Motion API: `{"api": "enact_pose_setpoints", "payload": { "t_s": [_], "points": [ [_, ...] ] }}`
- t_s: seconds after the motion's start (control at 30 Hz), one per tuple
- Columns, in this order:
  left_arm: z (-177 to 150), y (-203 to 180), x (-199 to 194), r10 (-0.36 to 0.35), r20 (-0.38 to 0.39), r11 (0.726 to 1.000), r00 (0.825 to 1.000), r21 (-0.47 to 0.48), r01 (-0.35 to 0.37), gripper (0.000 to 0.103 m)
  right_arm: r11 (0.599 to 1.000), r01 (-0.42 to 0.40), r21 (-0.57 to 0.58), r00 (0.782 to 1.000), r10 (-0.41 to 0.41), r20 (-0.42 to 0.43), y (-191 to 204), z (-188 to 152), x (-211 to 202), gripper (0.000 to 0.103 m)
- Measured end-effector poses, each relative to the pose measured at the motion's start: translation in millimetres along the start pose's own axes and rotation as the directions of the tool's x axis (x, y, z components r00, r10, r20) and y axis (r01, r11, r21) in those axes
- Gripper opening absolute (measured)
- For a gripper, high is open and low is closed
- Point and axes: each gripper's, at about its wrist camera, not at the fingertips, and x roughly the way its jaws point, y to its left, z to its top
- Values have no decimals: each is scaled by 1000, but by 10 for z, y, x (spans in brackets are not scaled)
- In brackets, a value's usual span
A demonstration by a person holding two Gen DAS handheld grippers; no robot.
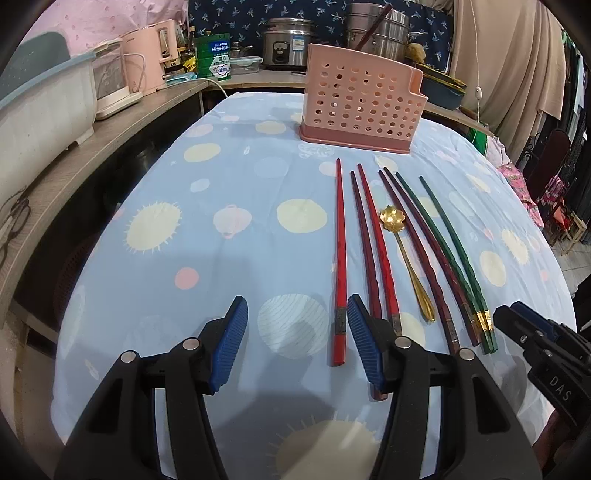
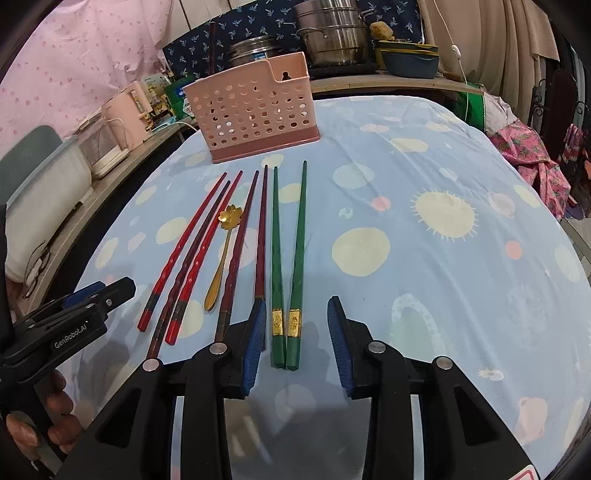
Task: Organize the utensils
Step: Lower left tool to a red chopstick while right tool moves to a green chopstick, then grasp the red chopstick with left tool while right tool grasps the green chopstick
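A pink perforated utensil holder (image 1: 360, 101) stands at the far end of the table; it also shows in the right wrist view (image 2: 255, 118). Before it lie red chopsticks (image 1: 340, 251), dark red chopsticks (image 1: 417, 240), green chopsticks (image 1: 450, 251) and a gold flower spoon (image 1: 402, 254). My left gripper (image 1: 295, 317) is open, low over the cloth, just left of the red chopsticks' ends. My right gripper (image 2: 297, 317) is open with the green chopsticks' (image 2: 286, 266) gold-banded ends between its fingers, not touching. The spoon (image 2: 223, 254) lies left of it.
The table wears a light blue cloth with pale circles (image 1: 207, 229). A wooden shelf (image 1: 85, 147) on the left carries a white tub, a pink kettle and glasses. Steel pots (image 2: 328, 33) stand behind the holder. Pink clothes (image 2: 535, 166) lie at the right.
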Motion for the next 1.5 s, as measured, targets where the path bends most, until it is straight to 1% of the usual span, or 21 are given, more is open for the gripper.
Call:
{"api": "enact_pose_setpoints", "payload": {
  "t_s": [0.07, 0.1, 0.13, 0.57, 0.77, 0.97, 1.1, 1.2, 1.3, 1.37, 1.4, 1.47, 1.5],
  "points": [
    [-13, 12, 10, -4, 0, 1000, 1000, -6, 4, 53, 1000, 11, -1, 1000, -11, -3, 5, -17, 25, 28],
    [-20, 17, 12, -6, 0, 1000, 1000, -6, 6, 53, 1000, 12, 2, 1000, -12, -5, 0, -22, 34, 25],
    [-21, 17, 11, -8, 1, 1000, 1000, -7, 8, 53, 1000, 12, 7, 1000, -12, -7, -5, -24, 38, 24],
    [-55, -49, 65, -18, -12, 1000, 1000, 10, 19, 53, 1000, 18, 13, 1000, -18, -24, -22, -25, 135, 19],
    [-76, -54, 102, -17, -25, 1000, 1000, 9, 17, 53, 999, 27, 26, 999, -26, -37, -69, -42, 174, 13],
    [-124, -67, 157, -20, -48, 1000, 999, 7, 20, 53, 999, 33, 11, 999, -32, -30, -49, -64, 183, 13],
    [-135, -72, 162, -15, -46, 1000, 999, 13, 16, 52, 999, 34, 9, 999, -34, -26, -55, -78, 177, 12],
    [-141, -78, 160, -18, -44, 1000, 999, 18, 19, 47, 999, 36, 6, 999, -35, -25, -49, -85, 177, 12],
    [-151, -80, 162, -15, -42, 1000, 999, 23, 16, 38, 999, 38, 1, 999, -38, -23, -45, -87, 179, 12],
    [-147, -74, 162, -24, -43, 999, 999, 22, 25, 26, 999, 39, -2, 999, -39, -21, -43, -89, 177, 12],
    [-145, -71, 164, -29, -44, 999, 999, 21, 30, 23, 999, 40, -2, 999, -40, -20, -42, -92, 178, 12],
    [-139, -70, 163, -39, -47, 999, 998, 19, 40, 12, 999, 40, -5, 999, -41, -20, -39, -94, 175, 12],
    [-138, -68, 164, -47, -50, 999, 998, 18, 48, 10, 999, 40, -6, 999, -41, -20, -39, -94, 174, 11]
  ]
}}
